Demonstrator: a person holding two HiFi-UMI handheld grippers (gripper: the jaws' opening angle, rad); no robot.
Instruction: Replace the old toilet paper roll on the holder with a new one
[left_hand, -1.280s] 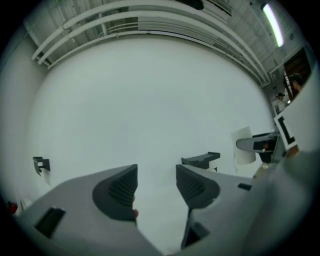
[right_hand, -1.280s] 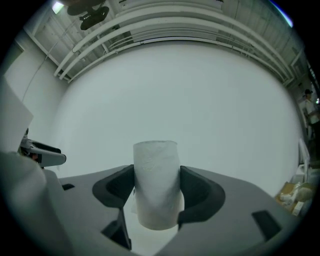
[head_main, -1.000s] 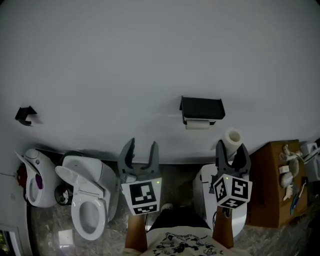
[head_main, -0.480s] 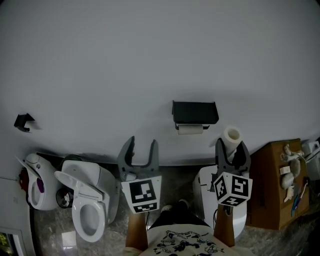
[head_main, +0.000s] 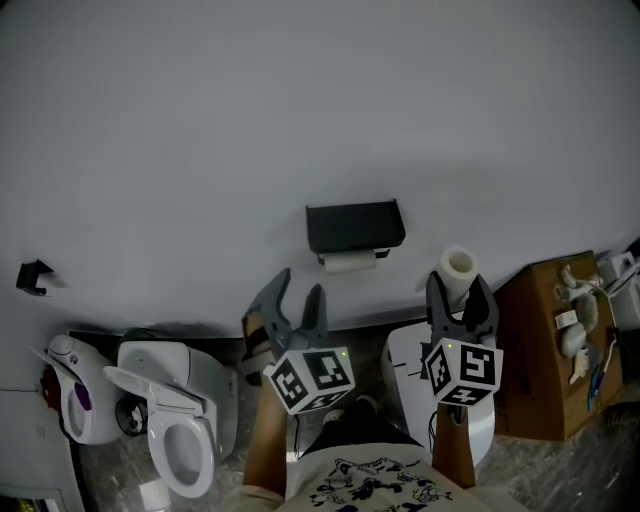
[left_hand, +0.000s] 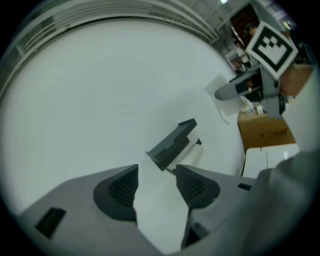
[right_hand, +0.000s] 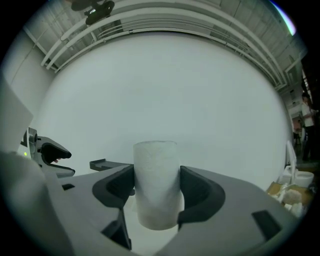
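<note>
White paper, the new roll (right_hand: 156, 185) stands upright, clamped in the right gripper's (head_main: 460, 288) jaws, right of the black holder (head_main: 355, 225) on the pale wall (head_main: 300, 100); the old roll (head_main: 348, 262) hangs under it. The left gripper (left_hand: 156, 192), jaws apart and empty, points at the holder. A toilet (head_main: 175, 430) and a box (head_main: 545, 350) stand on the mottled floor (head_main: 610, 470).

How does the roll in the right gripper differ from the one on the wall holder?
The held roll stands upright, clamped between the jaws of the right gripper; the holder roll lies sideways under the black holder. The held roll looks thick and full; the holder roll looks thin. Both are white.
</note>
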